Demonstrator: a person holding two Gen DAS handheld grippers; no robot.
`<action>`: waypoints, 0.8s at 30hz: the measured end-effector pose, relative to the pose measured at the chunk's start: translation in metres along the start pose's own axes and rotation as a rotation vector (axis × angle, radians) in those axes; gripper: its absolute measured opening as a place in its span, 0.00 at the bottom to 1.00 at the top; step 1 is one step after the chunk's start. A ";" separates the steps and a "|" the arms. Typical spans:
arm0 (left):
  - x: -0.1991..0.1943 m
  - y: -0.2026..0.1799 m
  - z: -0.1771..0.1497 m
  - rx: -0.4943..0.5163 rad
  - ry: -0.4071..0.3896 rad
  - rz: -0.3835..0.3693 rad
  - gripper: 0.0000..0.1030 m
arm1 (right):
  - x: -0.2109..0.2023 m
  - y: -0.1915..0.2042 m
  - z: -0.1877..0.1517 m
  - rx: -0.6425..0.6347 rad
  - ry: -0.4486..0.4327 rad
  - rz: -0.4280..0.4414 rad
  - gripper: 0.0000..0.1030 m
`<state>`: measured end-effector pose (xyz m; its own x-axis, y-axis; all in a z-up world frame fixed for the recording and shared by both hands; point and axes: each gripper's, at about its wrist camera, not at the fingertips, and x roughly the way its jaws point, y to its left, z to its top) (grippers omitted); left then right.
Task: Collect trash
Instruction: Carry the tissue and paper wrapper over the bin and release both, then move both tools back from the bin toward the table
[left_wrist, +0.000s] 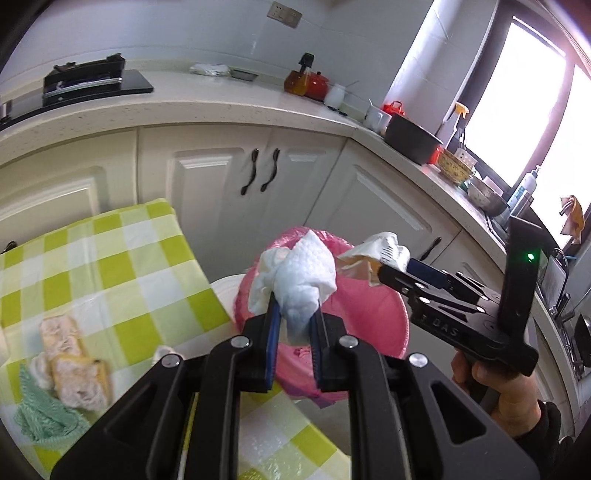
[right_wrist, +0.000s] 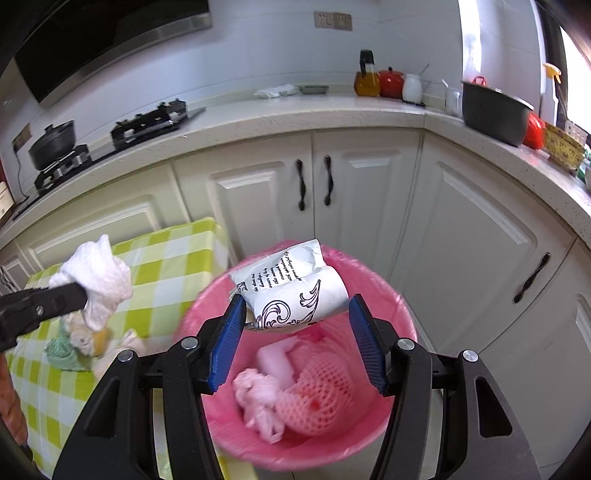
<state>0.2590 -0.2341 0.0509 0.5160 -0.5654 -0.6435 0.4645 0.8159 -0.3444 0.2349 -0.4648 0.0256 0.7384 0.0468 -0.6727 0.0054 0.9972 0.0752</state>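
My left gripper (left_wrist: 295, 317) is shut on a crumpled white paper towel (left_wrist: 299, 273), held just above the near rim of a bin with a pink liner (left_wrist: 380, 310). In the right wrist view the left gripper (right_wrist: 79, 291) hangs over the table edge, left of the bin, with the paper towel (right_wrist: 98, 280) in it. My right gripper (right_wrist: 297, 314) is shut on a crushed white paper cup (right_wrist: 291, 291) with black print, right over the bin (right_wrist: 400, 325). The left wrist view shows the right gripper (left_wrist: 388, 267) and its paper cup (left_wrist: 373, 251) above the bin's far side.
In the bin lie a pink foam net (right_wrist: 317, 398), pink tissue (right_wrist: 258, 398) and a white block (right_wrist: 275, 360). A green-checked table (left_wrist: 110, 258) stands to the left with a green cloth (left_wrist: 44, 417) and yellowish sponges (left_wrist: 74, 365). Behind are white cabinets (right_wrist: 369, 192) and a crowded counter (right_wrist: 332, 110).
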 end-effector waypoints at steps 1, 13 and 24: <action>0.007 -0.004 0.002 0.005 0.008 0.001 0.14 | 0.006 -0.004 0.002 0.006 0.006 -0.005 0.55; 0.059 -0.025 0.009 0.042 0.071 0.006 0.14 | 0.005 -0.052 -0.001 0.073 -0.021 -0.055 0.69; 0.071 -0.037 0.012 0.061 0.068 0.050 0.41 | -0.016 -0.075 -0.015 0.112 -0.028 -0.072 0.72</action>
<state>0.2876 -0.3059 0.0261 0.4905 -0.5133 -0.7042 0.4836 0.8326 -0.2701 0.2130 -0.5392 0.0198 0.7520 -0.0280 -0.6586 0.1334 0.9849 0.1105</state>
